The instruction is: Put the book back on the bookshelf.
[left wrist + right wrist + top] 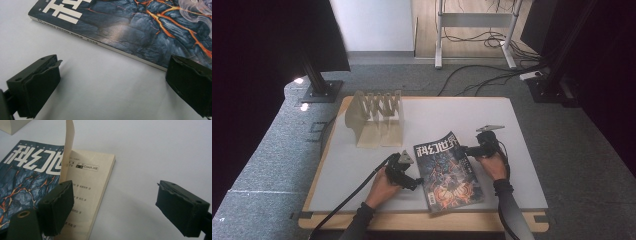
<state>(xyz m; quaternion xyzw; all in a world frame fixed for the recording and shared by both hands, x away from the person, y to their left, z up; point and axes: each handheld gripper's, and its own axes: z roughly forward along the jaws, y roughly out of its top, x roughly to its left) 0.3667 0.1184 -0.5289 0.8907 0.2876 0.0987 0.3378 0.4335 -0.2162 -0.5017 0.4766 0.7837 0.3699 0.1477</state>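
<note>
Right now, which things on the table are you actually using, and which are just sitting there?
In use:
- magazine, front cover lifted along its right edge
- right gripper, jaws open at that lifted cover
- left gripper, jaws open beside the magazine's spine

Just sitting there:
- wooden slotted rack, at the back of the table

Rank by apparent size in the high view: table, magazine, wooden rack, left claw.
1. table
2. magazine and wooden rack: look much alike, and the rack sits farther off, so unranked
3. left claw
</note>
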